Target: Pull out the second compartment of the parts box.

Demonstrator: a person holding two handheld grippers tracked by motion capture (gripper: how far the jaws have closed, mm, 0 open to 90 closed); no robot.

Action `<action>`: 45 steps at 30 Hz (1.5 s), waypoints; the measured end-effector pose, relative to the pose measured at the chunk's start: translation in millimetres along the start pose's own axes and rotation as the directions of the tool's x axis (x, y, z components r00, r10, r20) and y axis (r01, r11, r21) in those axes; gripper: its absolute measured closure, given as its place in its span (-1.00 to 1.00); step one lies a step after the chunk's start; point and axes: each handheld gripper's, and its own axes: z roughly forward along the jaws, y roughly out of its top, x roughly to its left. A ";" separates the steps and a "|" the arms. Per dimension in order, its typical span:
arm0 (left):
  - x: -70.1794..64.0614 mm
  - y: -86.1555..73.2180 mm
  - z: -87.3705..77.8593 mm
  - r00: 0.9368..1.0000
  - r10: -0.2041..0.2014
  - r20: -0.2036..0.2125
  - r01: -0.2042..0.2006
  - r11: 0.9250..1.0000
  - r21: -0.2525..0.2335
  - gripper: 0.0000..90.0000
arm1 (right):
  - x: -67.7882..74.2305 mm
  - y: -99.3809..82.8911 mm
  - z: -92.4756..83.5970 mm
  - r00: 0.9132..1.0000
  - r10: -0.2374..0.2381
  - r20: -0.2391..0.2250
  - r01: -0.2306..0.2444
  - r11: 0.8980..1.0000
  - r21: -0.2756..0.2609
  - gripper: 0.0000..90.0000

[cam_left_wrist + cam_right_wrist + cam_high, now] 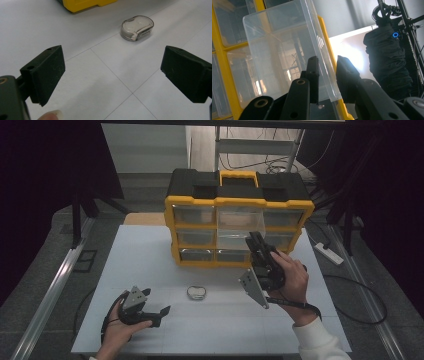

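Right hand-held gripper [325, 80] clamped on clear drawer [287, 50] front lip, drawer straight ahead (left hand-held gripper [112, 72] wide, idle, on table [75, 75]).

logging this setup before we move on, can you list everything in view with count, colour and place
drawer cabinet: one, yellow frame with black top, far middle of the table
clear drawer: one, see-through, pulled partway out of the cabinet's middle column
small case: one, clear grey with white inside, on the table in front of the cabinet
table: one, white
power strip: one, white, on the floor at right
left gripper: one, black, jaws open, low over the table near the case
right gripper: one, black, jaws either side of the drawer's front wall
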 end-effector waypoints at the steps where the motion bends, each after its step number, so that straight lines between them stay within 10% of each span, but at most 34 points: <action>1: 0.0 0.0 -0.1 1.000 0.000 0.000 0.000 1.000 0.000 -0.86 | -0.2 -0.3 0.1 1.000 0.007 -0.002 -0.007 1.000 -0.001 0.61; 11: -0.3 0.1 -0.2 1.000 0.000 0.000 0.000 1.000 -0.001 -0.86 | -0.5 -1.1 0.0 1.000 0.024 -0.004 -0.024 1.000 -0.006 0.56; 26: 1.1 -0.1 -1.0 1.000 -0.006 -0.001 0.006 1.000 -0.006 -0.86 | 1.7 0.9 -6.7 0.994 0.090 -0.057 -0.091 0.996 -0.019 -0.25; 45: 1.9 0.0 -1.7 1.000 -0.003 0.001 0.003 1.000 -0.006 -0.86 | 12.1 3.0 -17.1 0.961 0.194 -0.198 -0.202 0.979 -0.019 -0.58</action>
